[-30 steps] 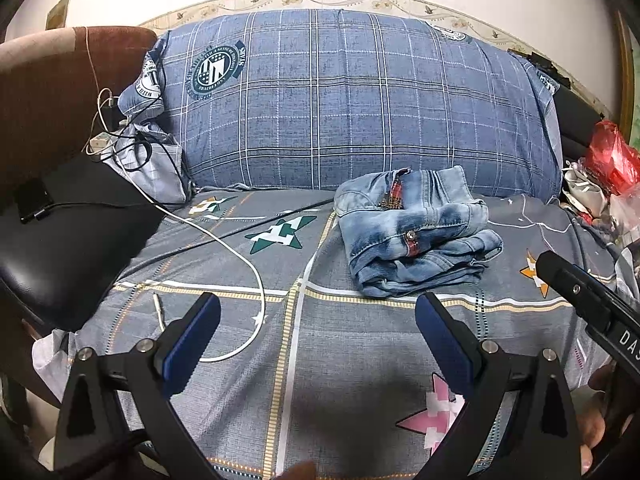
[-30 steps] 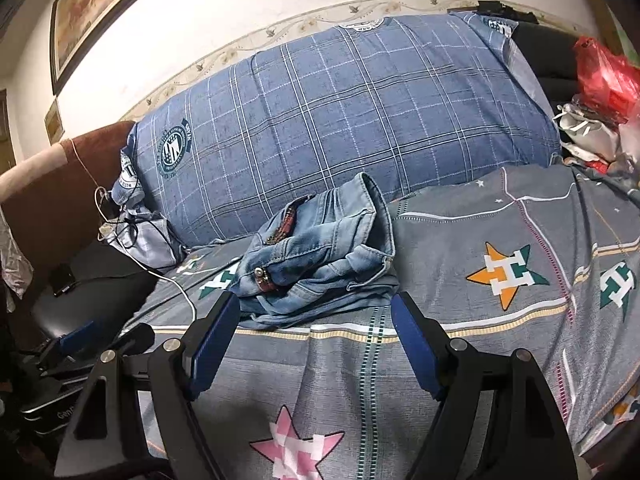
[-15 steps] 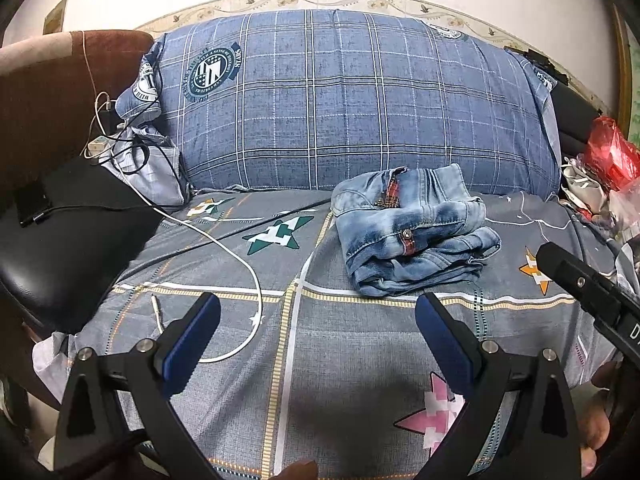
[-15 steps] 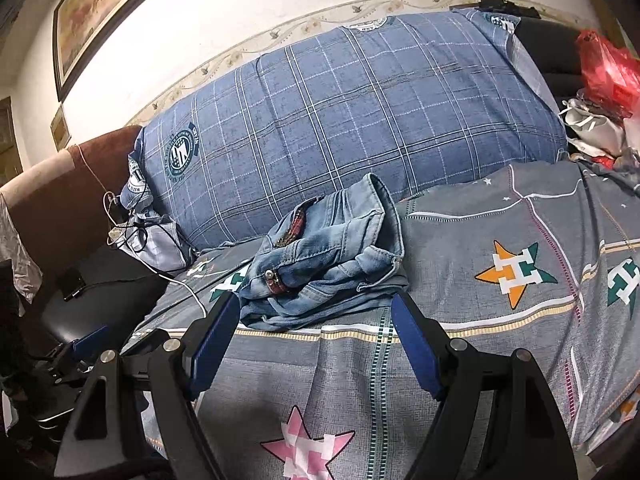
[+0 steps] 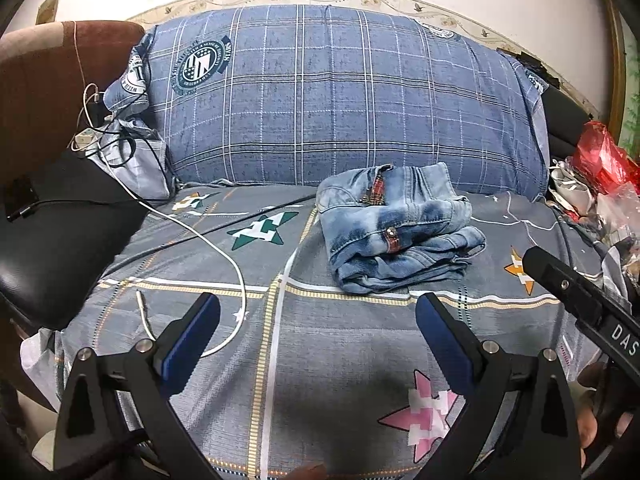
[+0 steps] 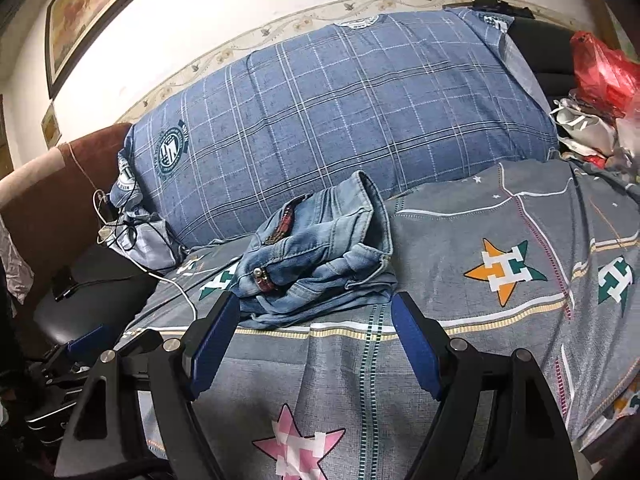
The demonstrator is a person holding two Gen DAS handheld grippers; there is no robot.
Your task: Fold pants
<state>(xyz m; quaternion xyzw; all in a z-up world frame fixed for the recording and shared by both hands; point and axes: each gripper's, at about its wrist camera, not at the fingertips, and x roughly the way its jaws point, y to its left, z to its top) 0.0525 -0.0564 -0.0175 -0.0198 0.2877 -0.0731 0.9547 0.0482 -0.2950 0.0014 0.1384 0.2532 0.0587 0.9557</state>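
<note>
Plainly, the left gripper (image 5: 316, 320) hangs with jaws spread wide and empty over the near edge of the bed (image 5: 340, 352), the white cable (image 5: 224, 248) just ahead of its left finger. The pants (image 5: 396, 232), a compact denim bundle, lie ahead and to its right, against the plaid pillow (image 5: 340, 100) at the far edge, long axis running across the bed. The right gripper (image 6: 316, 332), equally wide and empty, sits nearer, the bundle (image 6: 320, 252) straight ahead. Folding looks finished. Legible: "DAS" on the right gripper's arm.
</note>
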